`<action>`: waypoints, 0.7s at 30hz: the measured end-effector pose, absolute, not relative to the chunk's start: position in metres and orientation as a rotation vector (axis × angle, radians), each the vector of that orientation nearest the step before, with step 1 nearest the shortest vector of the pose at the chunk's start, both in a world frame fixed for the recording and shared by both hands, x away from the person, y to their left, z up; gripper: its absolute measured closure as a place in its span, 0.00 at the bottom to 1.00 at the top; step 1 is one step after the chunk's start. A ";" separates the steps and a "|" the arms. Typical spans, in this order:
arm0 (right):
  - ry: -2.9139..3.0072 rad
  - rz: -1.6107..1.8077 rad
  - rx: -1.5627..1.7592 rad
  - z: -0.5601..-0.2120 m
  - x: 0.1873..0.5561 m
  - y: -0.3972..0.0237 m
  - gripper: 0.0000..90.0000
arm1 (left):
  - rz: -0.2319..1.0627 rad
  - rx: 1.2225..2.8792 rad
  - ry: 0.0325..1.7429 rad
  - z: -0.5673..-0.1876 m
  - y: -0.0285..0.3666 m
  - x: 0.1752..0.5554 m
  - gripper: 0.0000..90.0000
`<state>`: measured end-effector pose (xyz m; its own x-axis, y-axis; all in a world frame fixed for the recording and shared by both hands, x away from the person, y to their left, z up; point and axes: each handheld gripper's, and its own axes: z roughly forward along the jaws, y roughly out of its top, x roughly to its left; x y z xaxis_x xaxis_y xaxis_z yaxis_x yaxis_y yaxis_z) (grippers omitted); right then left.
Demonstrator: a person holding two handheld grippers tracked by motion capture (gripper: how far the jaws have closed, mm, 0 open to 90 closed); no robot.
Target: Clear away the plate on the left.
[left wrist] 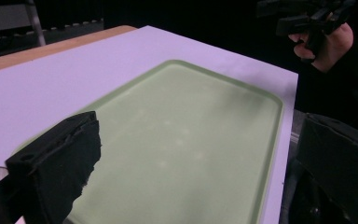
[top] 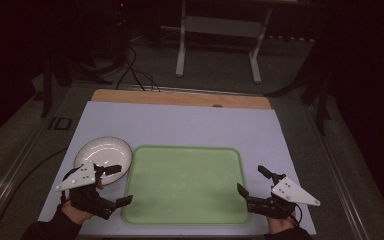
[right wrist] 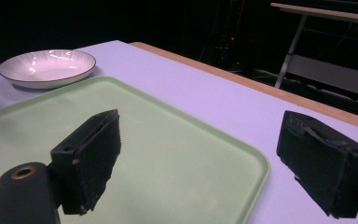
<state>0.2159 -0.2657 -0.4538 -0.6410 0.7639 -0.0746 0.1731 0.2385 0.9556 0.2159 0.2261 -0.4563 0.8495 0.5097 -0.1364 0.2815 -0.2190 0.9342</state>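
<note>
Matt green plastic tray point(right wrist: 168, 154) between my jaws, faintly smudged. Glossy white ceramic plate point(right wrist: 47, 67) beyond them. My jaw pads: rough black foam. Tabletop point(top: 190, 122): matt lavender sheet, wood edge.

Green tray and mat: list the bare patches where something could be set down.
The green tray is bare inside its rim. The mat is free between the tray and the wooden table edge. It is tight where the white plate meets the left gripper.

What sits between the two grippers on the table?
In the high view, the green tray, with nothing on it, lies between the left gripper and the right gripper.
</note>
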 end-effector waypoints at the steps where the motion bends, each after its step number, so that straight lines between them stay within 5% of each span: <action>1: 1.973 1.419 0.854 -0.454 0.216 -0.265 0.15 | 0.232 1.814 0.594 -0.454 0.226 0.216 0.00; 21: 1.987 1.419 0.837 -0.454 0.218 -0.261 0.15 | 0.263 1.888 0.549 -0.410 0.223 0.219 0.00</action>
